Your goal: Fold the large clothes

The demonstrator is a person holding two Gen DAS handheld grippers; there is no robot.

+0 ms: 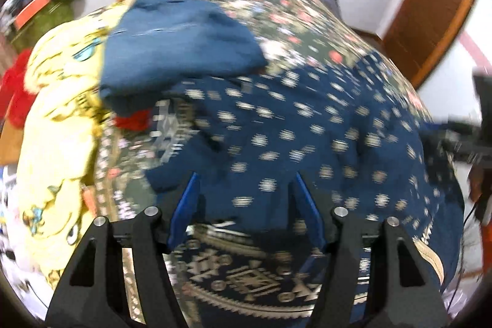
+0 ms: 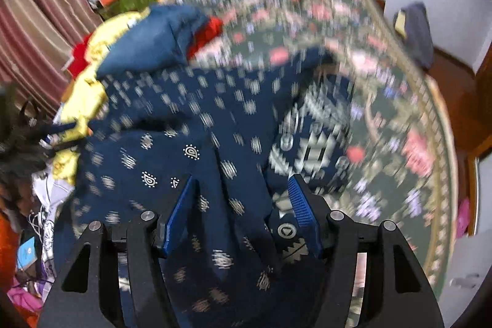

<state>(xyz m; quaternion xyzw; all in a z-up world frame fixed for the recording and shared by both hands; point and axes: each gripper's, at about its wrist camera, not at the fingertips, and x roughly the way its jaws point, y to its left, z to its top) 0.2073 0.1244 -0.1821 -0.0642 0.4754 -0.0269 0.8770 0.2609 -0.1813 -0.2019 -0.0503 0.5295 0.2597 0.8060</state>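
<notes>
A large navy garment with small white motifs (image 1: pixel 307 125) lies rumpled on a floral bedspread (image 1: pixel 276 8); it also shows in the right wrist view (image 2: pixel 172 125). My left gripper (image 1: pixel 246 183) is open, its blue fingers (image 1: pixel 184 205) spread over the cloth just above its patterned border (image 1: pixel 246 275). My right gripper (image 2: pixel 243 189) is open with a fold of the navy cloth lying between its fingers (image 2: pixel 303 211). Both views are motion-blurred.
A folded plain blue garment (image 1: pixel 178 51) lies on a yellow cartoon-print cloth (image 1: pixel 58 119), with red fabric (image 1: pixel 15 94) at the left. A wooden bed frame (image 1: pixel 430 14) stands at the right. Striped curtains (image 2: pixel 40 5) hang on the left. Clutter lies on the floor (image 2: pixel 30 251).
</notes>
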